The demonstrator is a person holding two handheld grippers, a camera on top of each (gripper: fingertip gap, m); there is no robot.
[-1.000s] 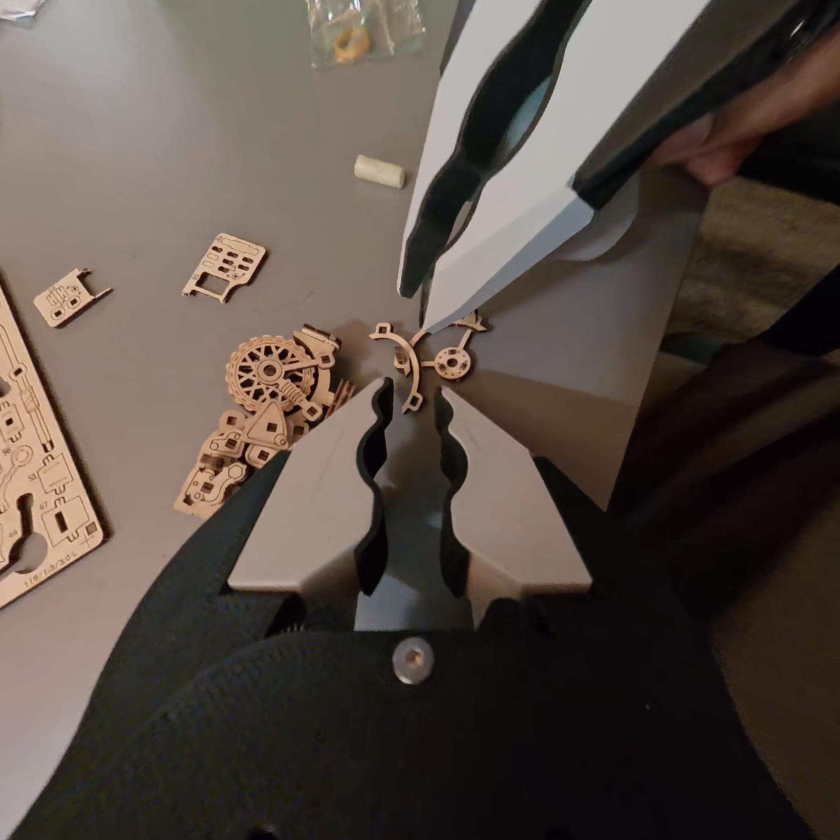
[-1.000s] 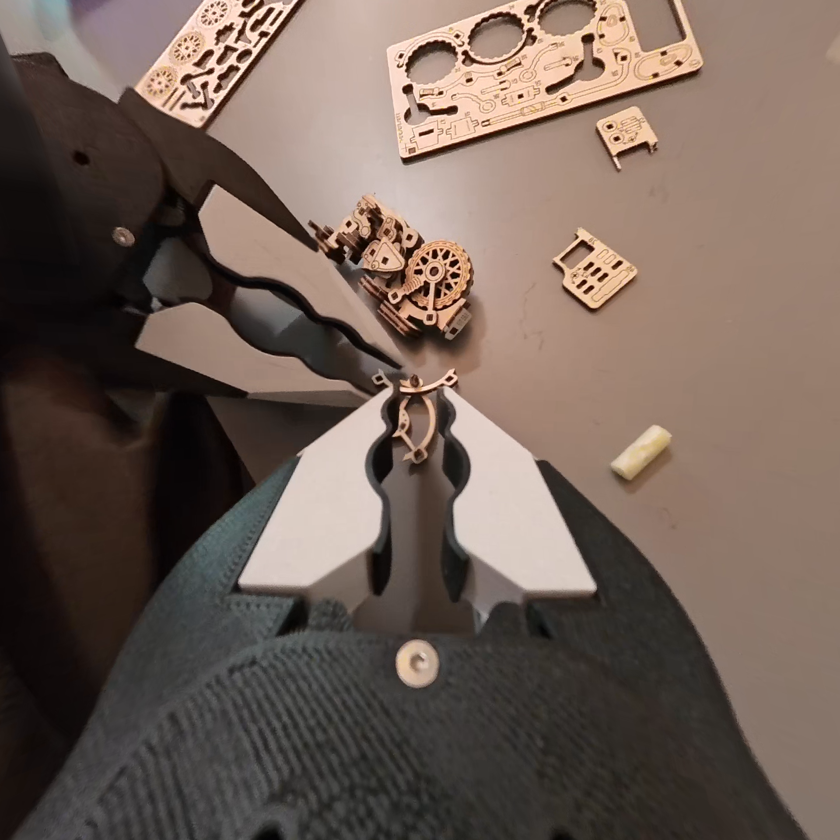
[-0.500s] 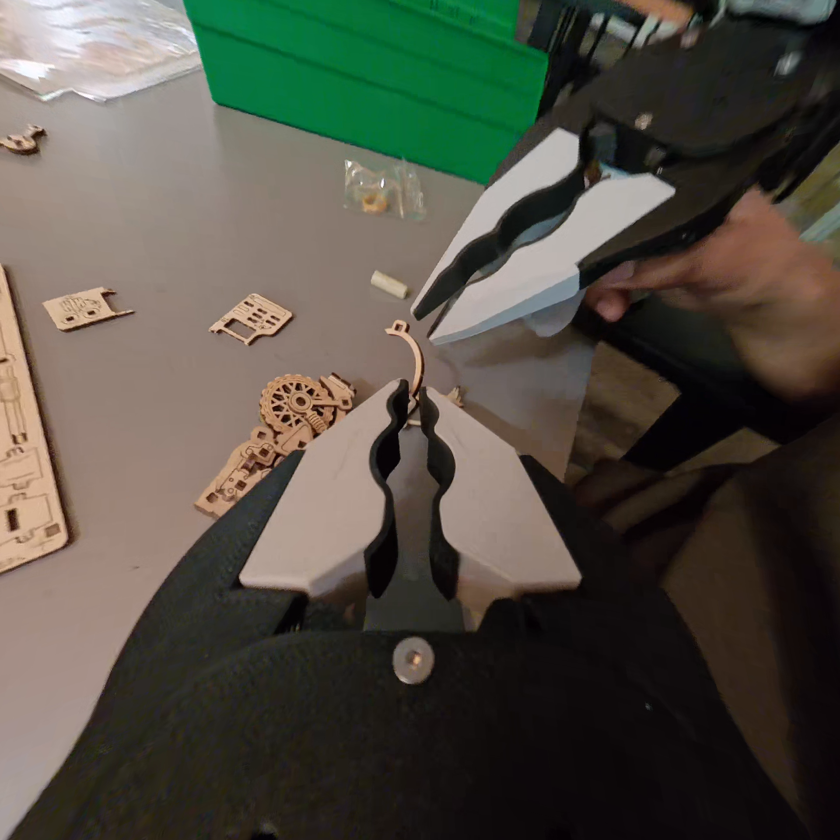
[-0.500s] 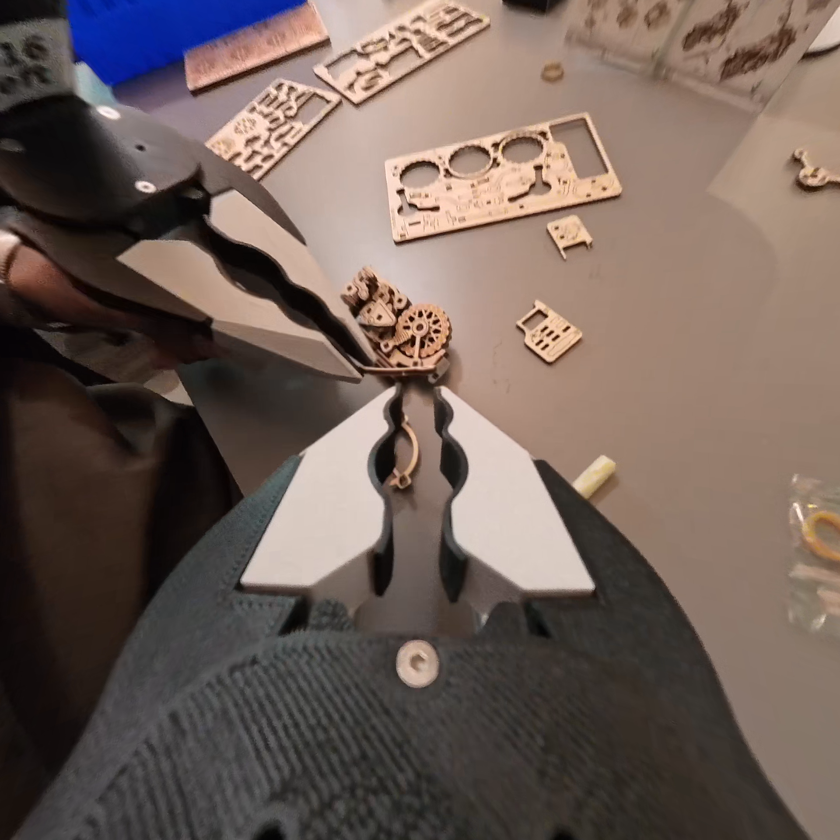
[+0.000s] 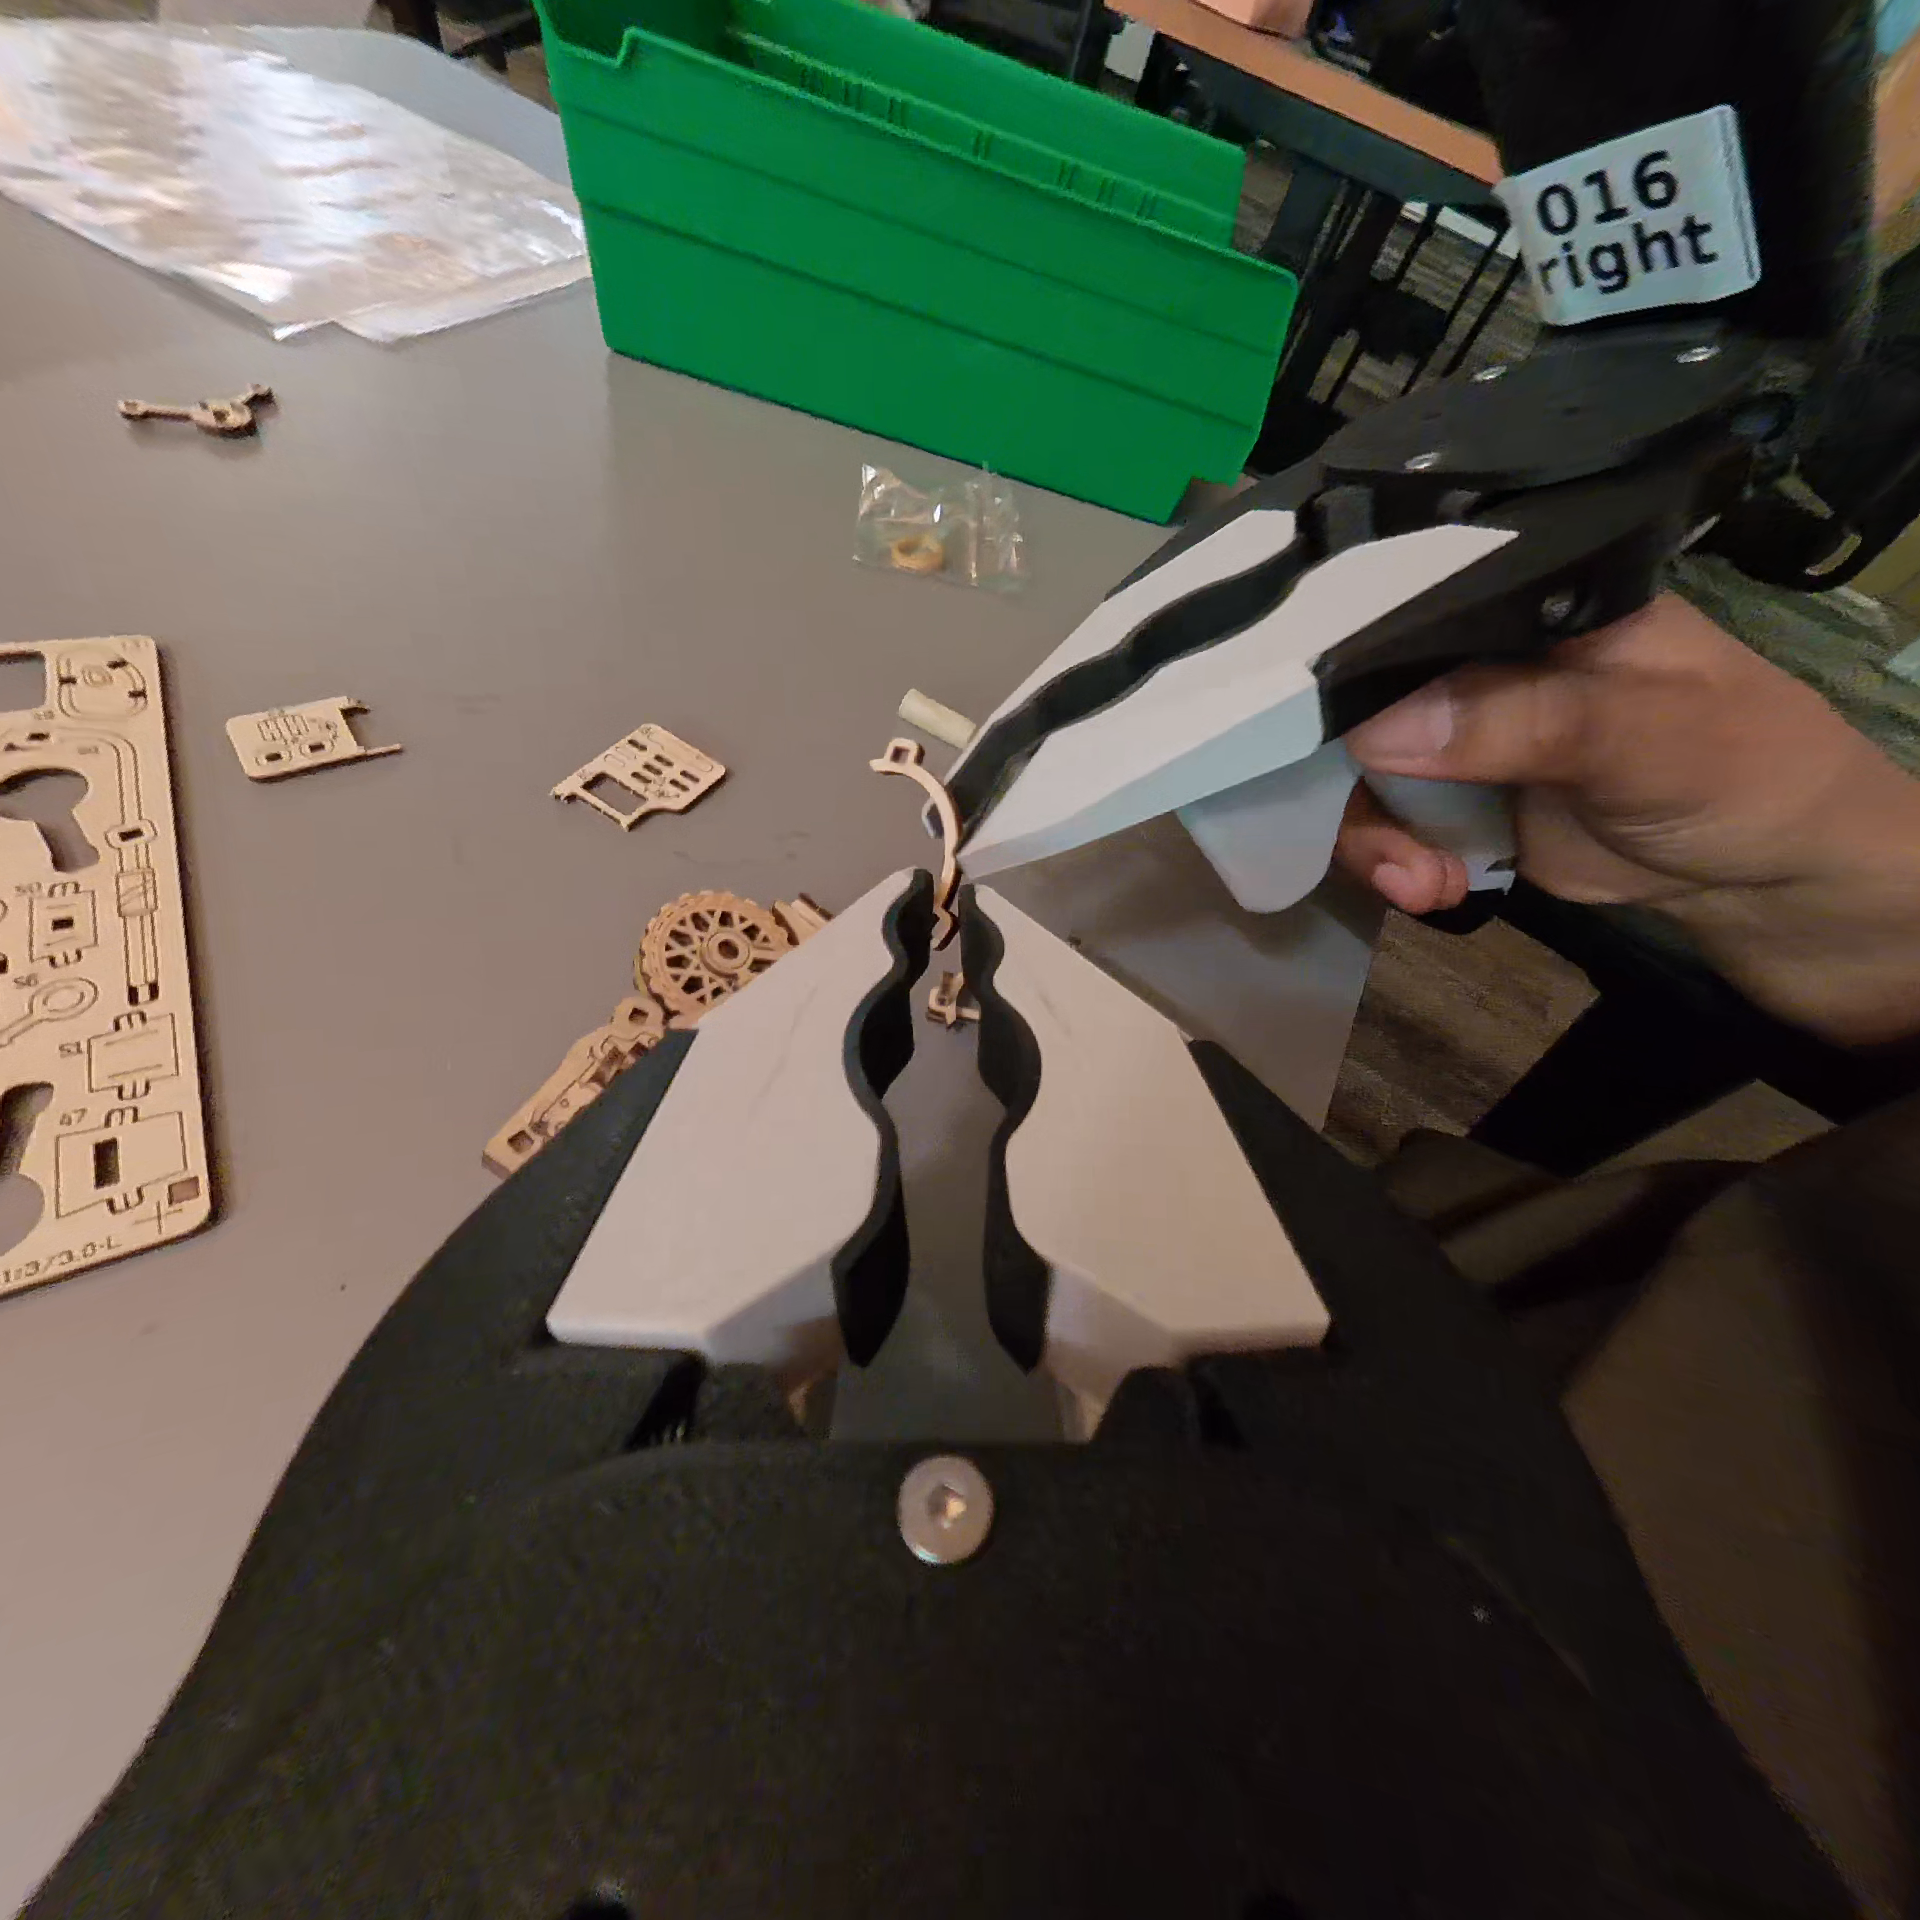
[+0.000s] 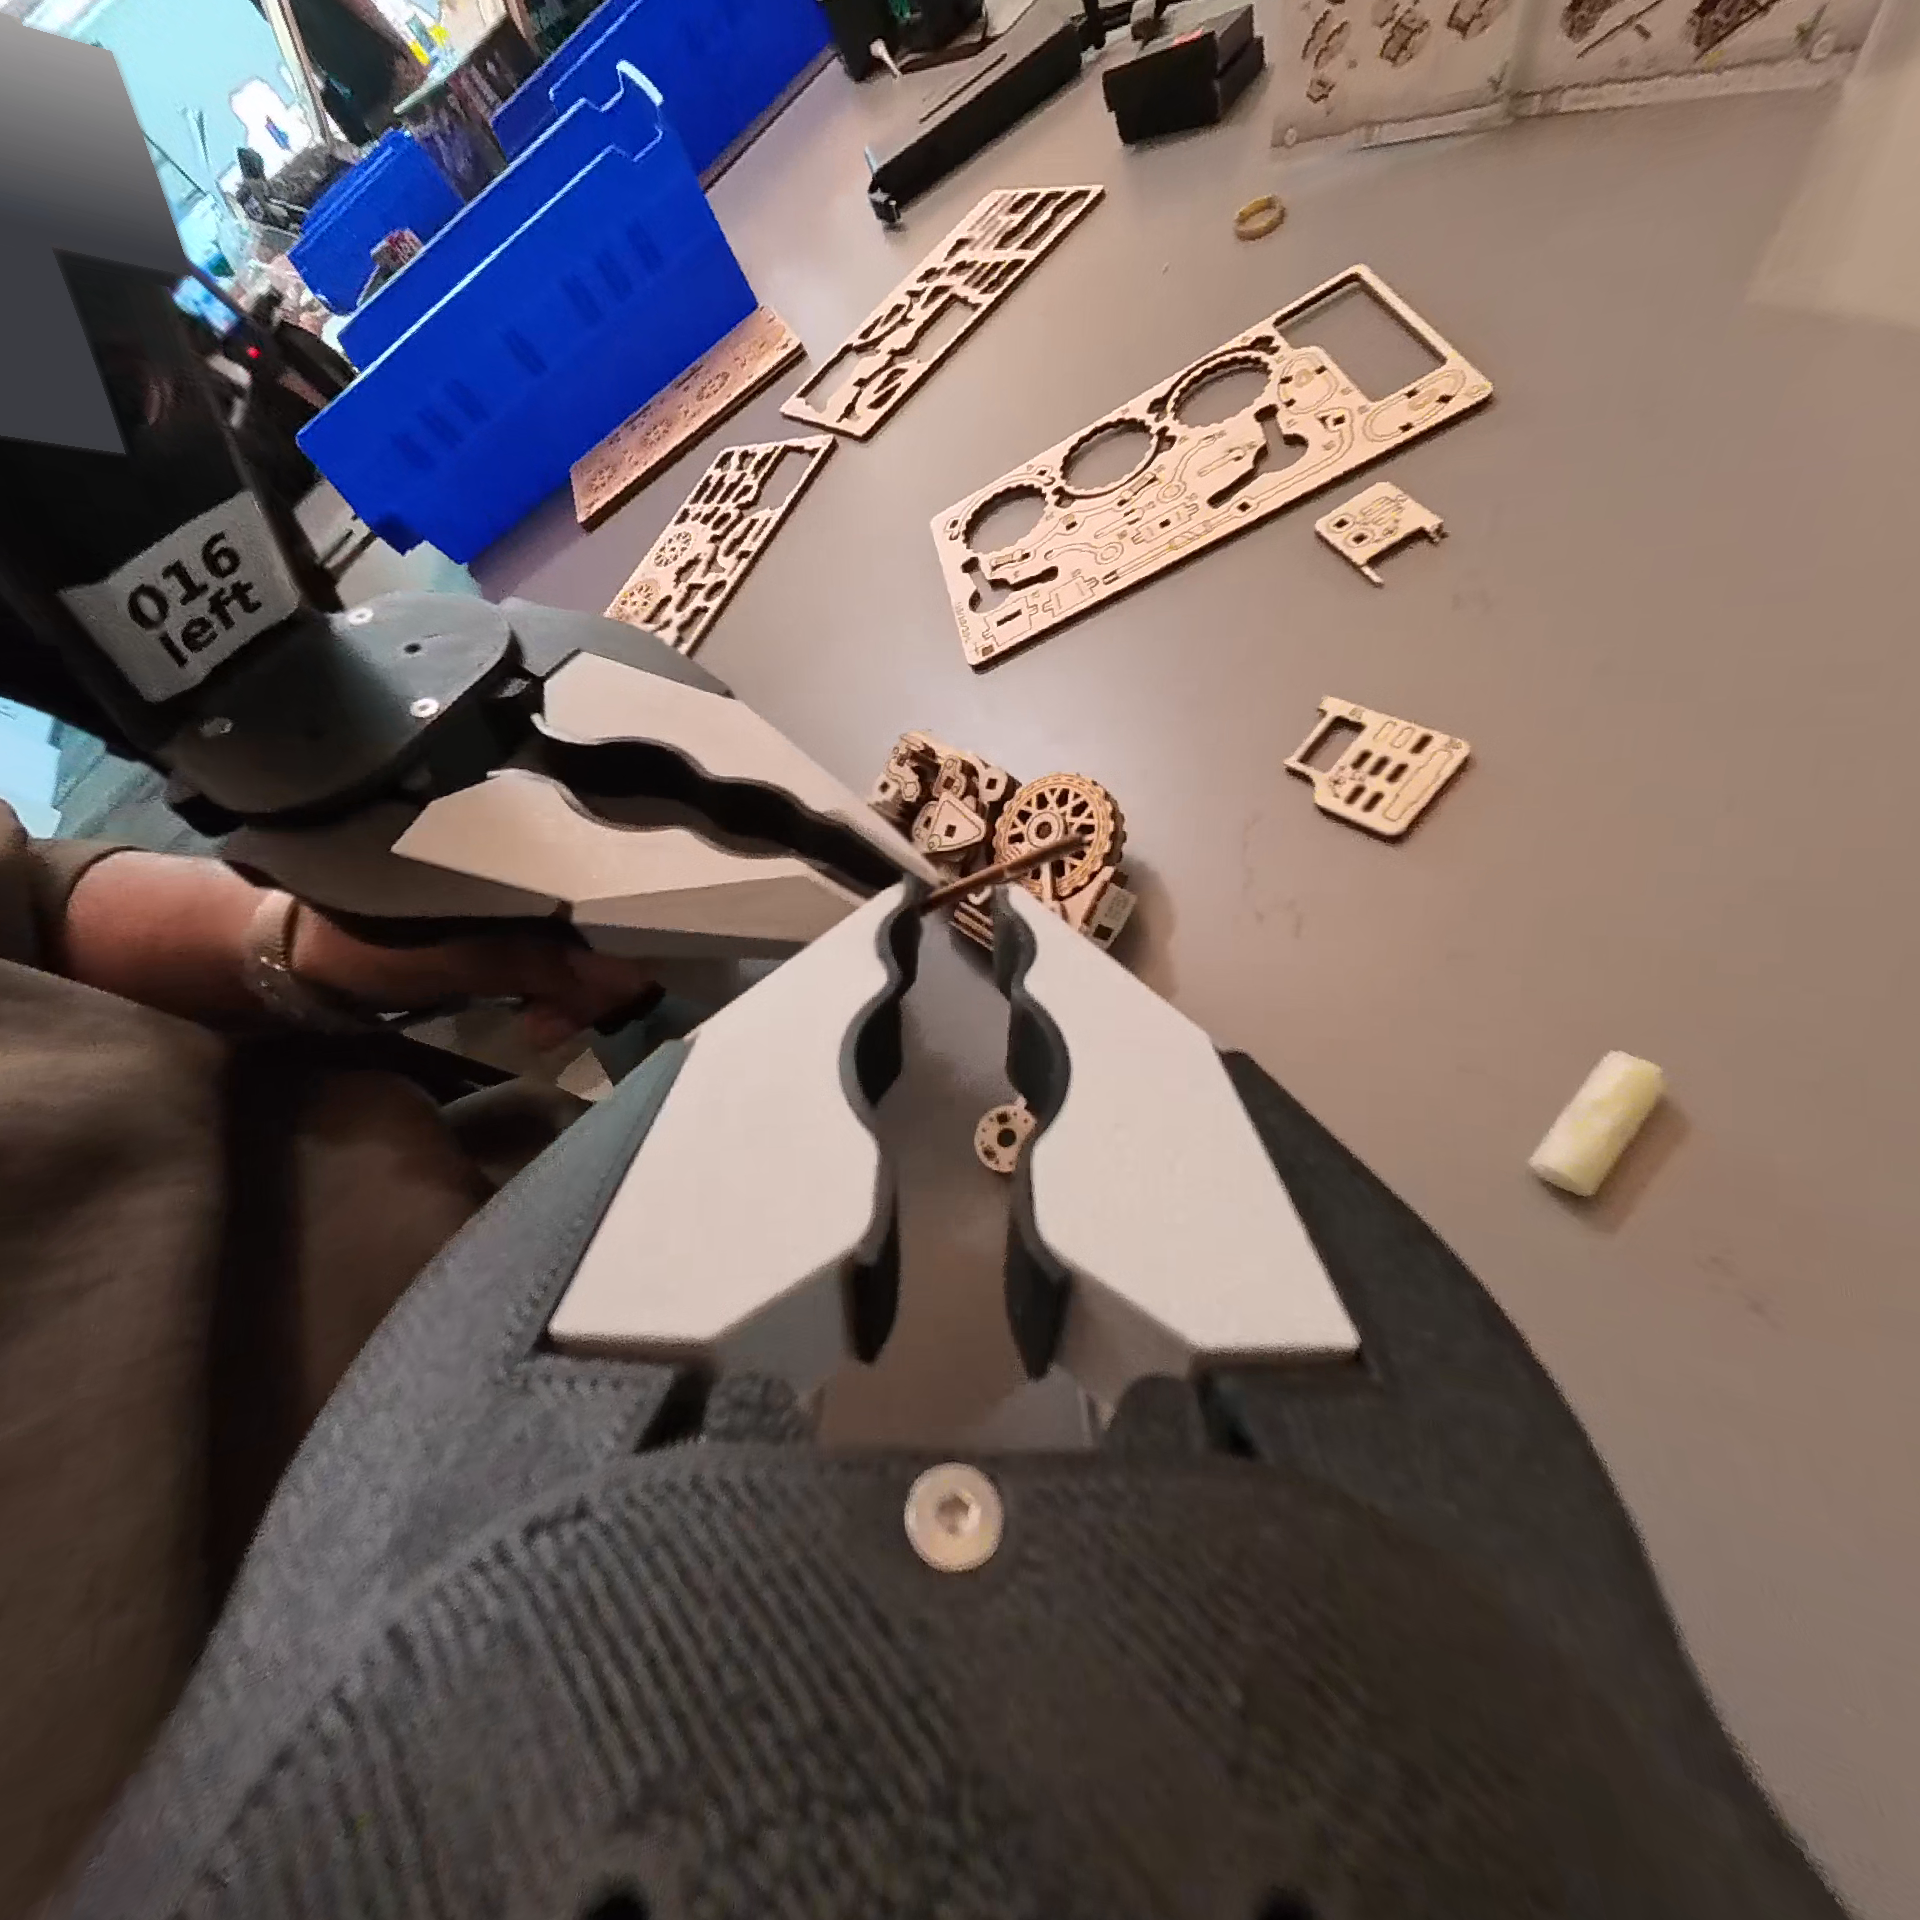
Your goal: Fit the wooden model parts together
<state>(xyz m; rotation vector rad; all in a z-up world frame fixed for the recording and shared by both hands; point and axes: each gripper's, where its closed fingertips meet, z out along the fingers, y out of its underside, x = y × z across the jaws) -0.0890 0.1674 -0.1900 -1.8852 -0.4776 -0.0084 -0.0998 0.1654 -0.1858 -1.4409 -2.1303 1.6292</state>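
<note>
My left gripper (image 5: 941, 902) is shut on a thin curved wooden arc (image 5: 932, 805) and holds it upright above the grey table (image 5: 468, 540). My right gripper (image 6: 954, 902) meets it tip to tip from the right. Its jaws stand a narrow gap apart with nothing between them. In the right wrist view the arc (image 6: 1023, 865) shows edge-on across my fingertips. A small round wooden piece (image 6: 1004, 1137) lies on the table under the right gripper and also shows in the left wrist view (image 5: 951, 1004). The assembled gear model (image 5: 717, 951) lies just beyond, and the right wrist view shows it too (image 6: 1039, 831).
A green bin (image 5: 914, 260) and a small plastic bag (image 5: 935, 530) stand behind. A white cylinder (image 6: 1595, 1132), two small wooden panels (image 6: 1377, 767) (image 6: 1377, 525) and several cut-out part sheets (image 6: 1205, 468) lie on the table. Blue bins (image 6: 540, 343) stand far left. The table edge (image 5: 1351, 987) is close. My two grippers' fingertips are within a few centimetres of each other. My left tips are roughly 6 cm from the small round wooden piece (image 6: 1004, 1137).
The arc has come away from the right gripper and the left gripper now holds it, raised off the table. The small round piece has dropped to the table. Both grippers have lifted and tilted.
</note>
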